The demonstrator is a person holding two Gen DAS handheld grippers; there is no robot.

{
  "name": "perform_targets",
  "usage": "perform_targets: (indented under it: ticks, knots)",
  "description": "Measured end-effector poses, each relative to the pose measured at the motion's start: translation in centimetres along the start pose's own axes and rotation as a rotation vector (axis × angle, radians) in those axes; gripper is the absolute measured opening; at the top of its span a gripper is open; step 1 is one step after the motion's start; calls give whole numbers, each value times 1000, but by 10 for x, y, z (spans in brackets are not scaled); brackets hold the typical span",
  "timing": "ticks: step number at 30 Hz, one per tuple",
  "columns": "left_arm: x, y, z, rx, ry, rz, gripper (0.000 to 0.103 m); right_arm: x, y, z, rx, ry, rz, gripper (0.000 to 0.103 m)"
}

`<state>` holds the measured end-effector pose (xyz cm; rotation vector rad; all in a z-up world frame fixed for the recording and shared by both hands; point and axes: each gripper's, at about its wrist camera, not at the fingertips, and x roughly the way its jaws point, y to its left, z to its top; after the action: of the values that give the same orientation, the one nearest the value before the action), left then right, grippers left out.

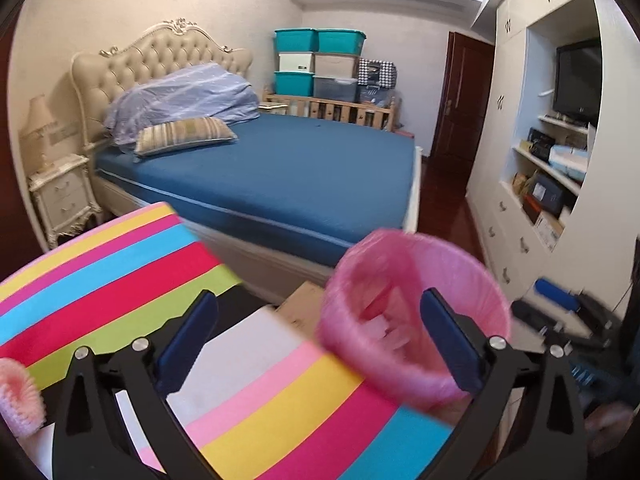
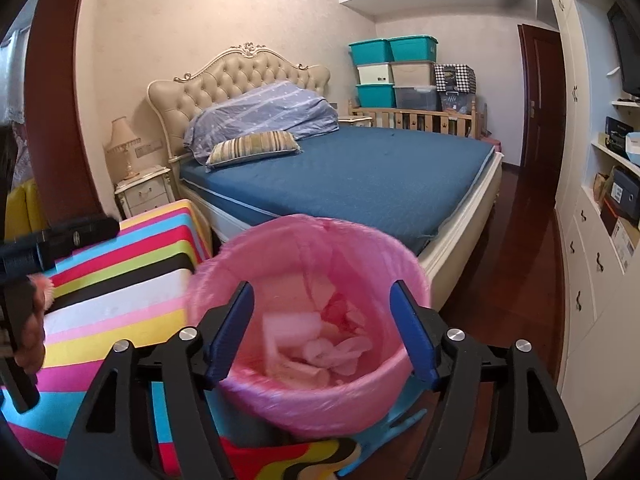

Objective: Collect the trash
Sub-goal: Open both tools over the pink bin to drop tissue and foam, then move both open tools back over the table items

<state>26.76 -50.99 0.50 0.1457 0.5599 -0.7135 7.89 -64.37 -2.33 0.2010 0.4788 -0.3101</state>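
A pink trash bin (image 2: 308,320) is seen right in front of the right gripper (image 2: 322,330). It is lined with a thin pink bag (image 2: 280,240), and the bag is folded over the rim. White and pink crumpled papers (image 2: 320,344) are seen lying at the bottom. The bin is set on the floor, just beside a low seat with a striped cover (image 2: 120,300) and near the foot of the blue bed (image 2: 360,176).

The jaws of the right gripper are held wide apart, and nothing is held between them. The jaws of the left gripper (image 1: 320,344) are also spread wide and are empty. In the left view the bin (image 1: 412,320) is seen a little to the right, with the striped cover (image 1: 120,272) below and to the left.

The papers are judged to be very light and soft. They can be squashed easily and will not break. The bag is judged to be thin, slippery and easy to tear, so it should not be pulled hard. The bin looks light too, so it could be tipped over if it is bumped. If the bag is to be lifted out, it is best taken at the folded edge on the rim, where the plastic is bunched. A fluffy pink thing (image 1: 18,396) is seen at the left edge, but what it is cannot be told.
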Motion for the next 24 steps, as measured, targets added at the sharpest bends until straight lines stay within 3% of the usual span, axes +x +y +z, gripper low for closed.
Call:
perform_targets:
  ticks: [5, 13, 24]
  knots:
    - [-37, 23, -45, 60, 22, 83, 98, -11, 30, -10, -11, 3, 53, 72]
    - [-108, 89, -110, -29, 51, 155, 98, 2, 91, -39, -41, 115, 166, 74]
    - [-239, 177, -190, -38, 39, 430, 98, -5, 213, -72, -206, 211, 357, 74]
